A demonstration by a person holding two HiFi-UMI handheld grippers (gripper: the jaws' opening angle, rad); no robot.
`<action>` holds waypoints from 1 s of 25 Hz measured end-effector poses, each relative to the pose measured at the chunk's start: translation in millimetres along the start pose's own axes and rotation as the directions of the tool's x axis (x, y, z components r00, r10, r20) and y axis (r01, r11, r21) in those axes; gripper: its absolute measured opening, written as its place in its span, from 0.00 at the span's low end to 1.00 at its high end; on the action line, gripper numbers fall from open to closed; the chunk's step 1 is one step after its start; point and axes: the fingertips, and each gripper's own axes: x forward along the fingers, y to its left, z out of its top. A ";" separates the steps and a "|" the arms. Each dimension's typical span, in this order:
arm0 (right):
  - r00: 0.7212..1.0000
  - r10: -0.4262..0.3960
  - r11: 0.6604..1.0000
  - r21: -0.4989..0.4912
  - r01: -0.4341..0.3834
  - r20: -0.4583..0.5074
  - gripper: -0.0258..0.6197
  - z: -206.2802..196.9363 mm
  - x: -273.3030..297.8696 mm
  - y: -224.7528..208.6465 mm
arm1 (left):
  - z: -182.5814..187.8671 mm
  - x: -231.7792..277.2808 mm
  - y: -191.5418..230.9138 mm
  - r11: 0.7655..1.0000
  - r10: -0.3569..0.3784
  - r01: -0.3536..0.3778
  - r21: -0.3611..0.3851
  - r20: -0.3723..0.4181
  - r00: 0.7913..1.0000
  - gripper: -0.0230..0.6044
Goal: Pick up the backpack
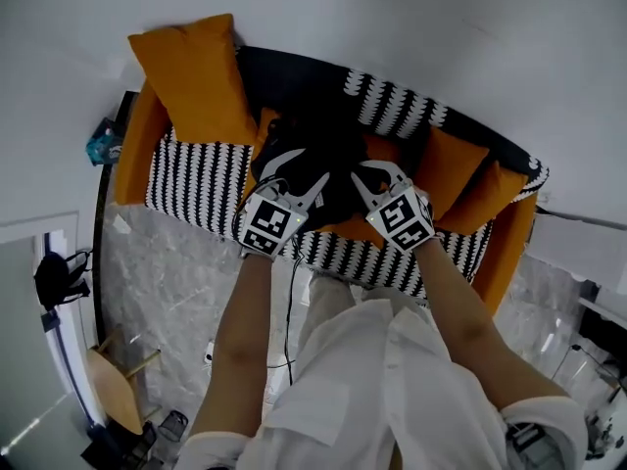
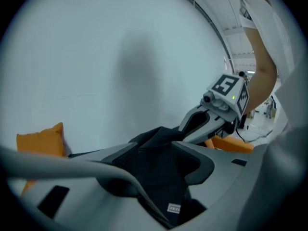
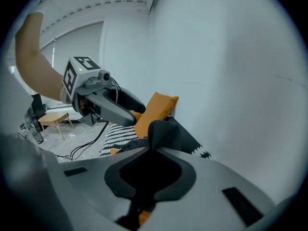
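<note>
The black backpack [image 1: 313, 160] is at the middle of the sofa [image 1: 196, 184], over its seat and in front of its dark backrest. An orange cushion [image 1: 358, 231] shows beneath it. No view shows whether it rests on the seat or hangs clear of it.

The right gripper [image 1: 375, 174] is at the backpack's right side, towards the sofa's right end. In the right gripper view its jaws are pinched together on a thin fold of the bag's black cloth, which stands up from between the pads.

The left gripper [image 1: 297, 172] is at the bag's other side, towards the sofa's left end. Its jaws stand wide apart. A broad fold of black cloth with a small sewn label fills the gap between them and is not clamped. The two grippers are close together over the sofa's middle, and both point down at the bag.

The sofa's seat has a black-and-white zigzag pattern, and its arms are orange. A large orange pillow [image 1: 196, 76] leans on the backrest at the sofa's left end, and two more orange pillows [image 1: 456, 174] are at its right end. A pale wall [image 1: 421, 18] rises directly behind the sofa.

In front of the sofa are the person's bare forearms and white garment [image 1: 392, 390], above a grey marbled floor [image 1: 167, 282]. A dark cable [image 1: 290, 306] trails down there. A small wooden table [image 1: 113, 390] stands well away from the sofa's front left corner.
</note>
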 end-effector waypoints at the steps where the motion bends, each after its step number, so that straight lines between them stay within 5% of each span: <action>1: 1.000 0.005 1.000 -0.007 -0.005 0.000 0.09 3.2 -0.2 5.7 | -6.0 -0.5 1.0 0.999 -0.010 0.011 0.035 -0.030 1.000 0.39; 11: 1.000 0.027 0.998 -0.055 -0.027 -0.014 0.09 23.3 2.7 42.0 | -25.2 2.7 9.9 0.950 -0.030 0.075 0.304 -0.151 0.988 0.42; 18: 1.000 0.011 1.000 -0.003 -0.011 -0.014 0.09 24.3 1.6 45.8 | -22.9 11.3 4.4 0.942 -0.072 0.124 0.313 -0.173 0.982 0.39; 25: 1.000 -0.026 0.998 0.055 0.027 -0.012 0.09 20.8 -0.5 38.9 | -26.8 14.0 -4.7 0.943 -0.114 0.176 0.283 -0.225 0.968 0.22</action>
